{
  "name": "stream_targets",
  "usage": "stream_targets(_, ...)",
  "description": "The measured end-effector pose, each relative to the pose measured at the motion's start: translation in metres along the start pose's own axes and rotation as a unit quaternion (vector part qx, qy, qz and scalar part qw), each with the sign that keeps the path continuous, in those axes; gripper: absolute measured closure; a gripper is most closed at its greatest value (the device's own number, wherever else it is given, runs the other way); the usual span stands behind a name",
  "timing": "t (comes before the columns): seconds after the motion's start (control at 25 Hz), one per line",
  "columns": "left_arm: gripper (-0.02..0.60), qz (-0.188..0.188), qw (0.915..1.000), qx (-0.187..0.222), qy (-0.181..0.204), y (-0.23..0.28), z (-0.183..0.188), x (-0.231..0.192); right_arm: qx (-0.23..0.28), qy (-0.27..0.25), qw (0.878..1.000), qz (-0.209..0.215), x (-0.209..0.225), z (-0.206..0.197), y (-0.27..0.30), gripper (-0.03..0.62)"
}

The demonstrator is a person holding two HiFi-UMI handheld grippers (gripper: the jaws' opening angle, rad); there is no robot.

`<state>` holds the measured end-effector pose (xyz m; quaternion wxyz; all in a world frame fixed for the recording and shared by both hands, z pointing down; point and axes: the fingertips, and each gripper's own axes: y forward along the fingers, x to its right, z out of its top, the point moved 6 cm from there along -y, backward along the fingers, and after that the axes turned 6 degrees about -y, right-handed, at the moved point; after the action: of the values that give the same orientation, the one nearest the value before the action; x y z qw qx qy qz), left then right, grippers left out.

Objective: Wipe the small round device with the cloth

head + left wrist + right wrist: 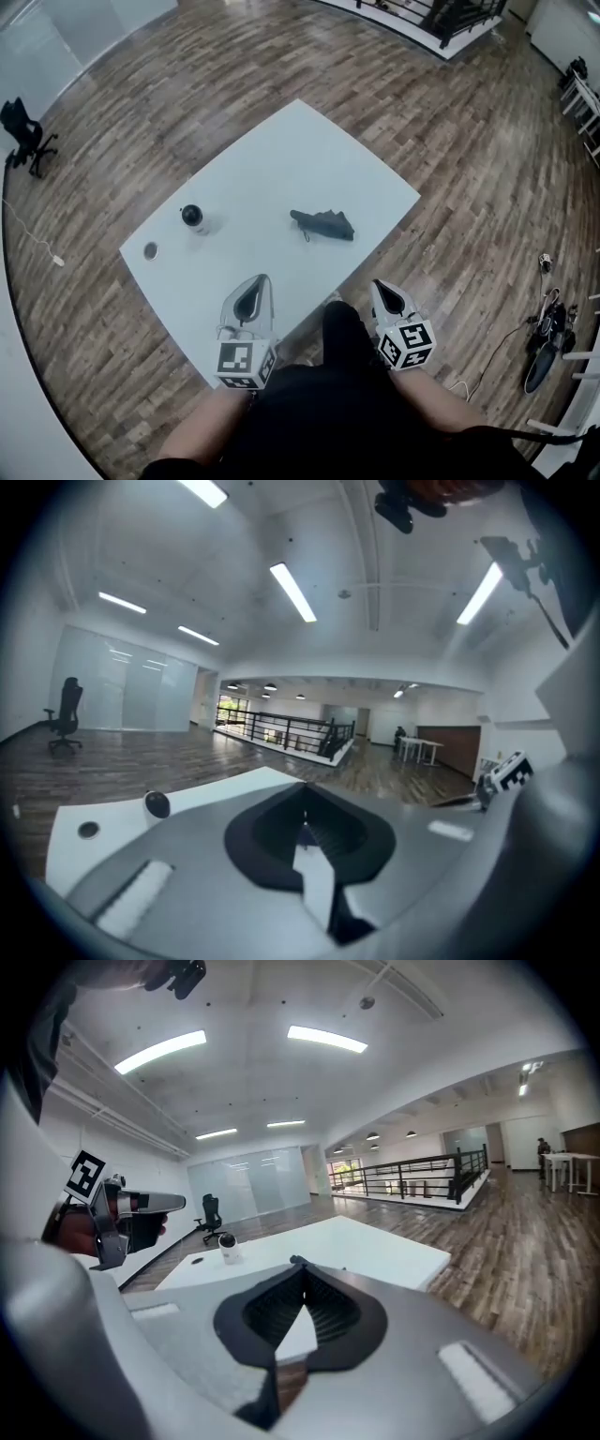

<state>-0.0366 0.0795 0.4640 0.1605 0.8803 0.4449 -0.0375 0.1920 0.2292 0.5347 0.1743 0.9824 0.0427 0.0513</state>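
Jaws pressed together, empty, on left gripper and right gripper, both aimed forward by the table edge. Open tabletop ahead: cloth near centre, small round device well left of it.

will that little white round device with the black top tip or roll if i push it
The small white round device with a black top stands upright on the white table and looks a bit taller than wide, so a push near its top may tip it. Once down, its round body would probably roll. Being small, it may also slide.
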Motion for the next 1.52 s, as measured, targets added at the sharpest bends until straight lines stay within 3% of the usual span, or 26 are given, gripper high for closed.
stream_targets(0.28,0.574,0.109,0.9934,-0.011,-0.034,0.035,0.009,-0.031,-0.022,-0.055,0.990,0.128,0.014,0.036,0.104,0.592)
stream_targets(0.44,0.574,0.176,0.9830,-0.010,-0.050,0.052,0.026,-0.041,-0.037,-0.085,0.978,0.189,0.027,0.051,0.154,0.592)
stream_targets(0.68,0.575,0.262,0.9632,0.013,-0.058,0.055,0.038,-0.052,-0.065,-0.138,0.947,0.281,0.034,0.055,0.205,0.592)
stream_targets(0.84,0.574,0.313,0.9469,0.046,-0.056,0.047,0.049,-0.057,-0.067,-0.192,0.917,0.342,0.027,0.058,0.225,0.591)
stream_targets(1.0,0.574,0.342,0.9360,0.062,-0.054,0.030,0.054,-0.054,-0.076,-0.239,0.887,0.388,0.014,0.057,0.229,0.582)
stream_targets(1.04,0.574,0.349,0.9334,0.063,-0.055,0.024,0.051,-0.054,-0.082,-0.245,0.882,0.394,0.011,0.055,0.229,0.525)
stream_targets(1.36,0.574,0.355,0.9298,0.061,-0.074,0.014,0.033,-0.060,-0.145,-0.280,0.860,0.400,0.014,0.012,0.225,0.420)
stream_targets(1.52,0.574,0.345,0.9338,0.071,-0.061,0.006,0.038,-0.064,-0.166,-0.301,0.856,0.387,0.012,-0.007,0.223,0.388)
